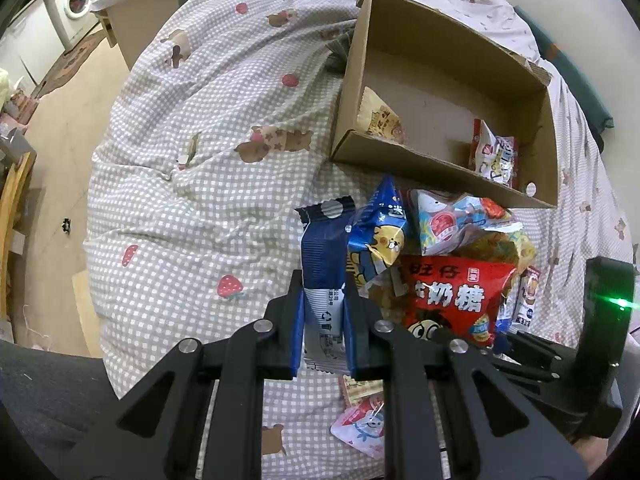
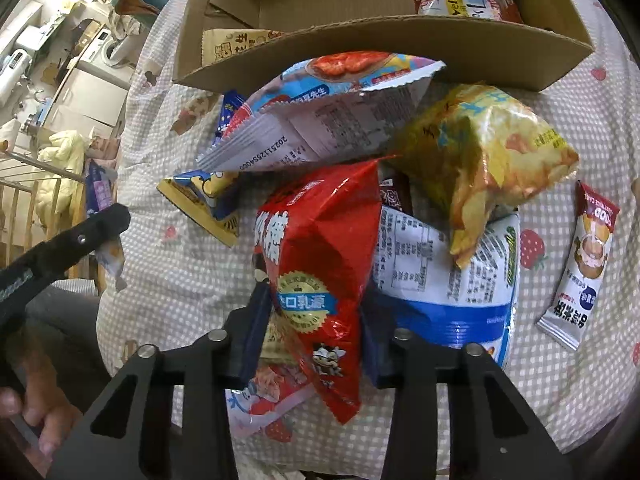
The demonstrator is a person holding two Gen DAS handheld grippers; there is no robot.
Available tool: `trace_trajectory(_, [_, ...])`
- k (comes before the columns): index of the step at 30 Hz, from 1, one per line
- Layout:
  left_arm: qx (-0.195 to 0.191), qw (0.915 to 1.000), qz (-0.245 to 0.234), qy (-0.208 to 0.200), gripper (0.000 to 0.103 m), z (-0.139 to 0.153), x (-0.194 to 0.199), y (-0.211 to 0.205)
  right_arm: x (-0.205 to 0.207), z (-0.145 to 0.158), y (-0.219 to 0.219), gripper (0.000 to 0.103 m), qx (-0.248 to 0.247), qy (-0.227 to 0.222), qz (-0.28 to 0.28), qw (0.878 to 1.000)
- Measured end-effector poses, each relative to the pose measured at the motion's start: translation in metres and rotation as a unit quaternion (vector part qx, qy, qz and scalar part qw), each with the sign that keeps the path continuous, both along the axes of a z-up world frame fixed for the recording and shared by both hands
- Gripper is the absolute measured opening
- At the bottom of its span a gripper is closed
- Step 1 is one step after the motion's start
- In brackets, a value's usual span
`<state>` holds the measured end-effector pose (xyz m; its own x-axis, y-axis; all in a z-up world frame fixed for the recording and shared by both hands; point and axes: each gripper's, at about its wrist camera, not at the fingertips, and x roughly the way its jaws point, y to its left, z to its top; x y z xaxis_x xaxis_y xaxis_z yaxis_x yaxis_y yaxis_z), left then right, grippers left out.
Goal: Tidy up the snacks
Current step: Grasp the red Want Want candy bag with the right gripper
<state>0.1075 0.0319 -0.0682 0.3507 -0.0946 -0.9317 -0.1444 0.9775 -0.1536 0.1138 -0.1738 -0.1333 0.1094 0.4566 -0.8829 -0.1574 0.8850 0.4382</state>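
Note:
My left gripper [image 1: 325, 280] is shut on a dark blue and white snack packet [image 1: 324, 248], held upright above the checked quilt. My right gripper [image 2: 316, 308] is shut on a red candy bag [image 2: 320, 248] at the front of a pile of snacks; both pads press its sides. In the pile are a light blue shrimp-cracker bag [image 2: 320, 112], a yellow chips bag [image 2: 488, 152] and a blue and white bag [image 2: 452, 280]. Behind the pile stands an open cardboard box [image 1: 440, 176], which holds a tan packet [image 1: 378, 118] and a red and white packet [image 1: 496, 152].
A checked quilt with bears and strawberries [image 1: 200, 200] covers the bed. A sachet stick [image 2: 580, 264] lies to the right of the pile, and a pink pouch [image 1: 360, 428] lies under the left gripper. To the left are the floor and a washing machine [image 1: 76, 0].

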Motion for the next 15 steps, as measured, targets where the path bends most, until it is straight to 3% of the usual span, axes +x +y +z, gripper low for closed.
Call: trace_trajectory(15, [0.028, 0.9996, 0.003, -0.006, 0.014, -0.002, -0.002, -0.001, -0.023, 0.037, -0.040, 0.031, 0.067, -0.026, -0.028, 0.997])
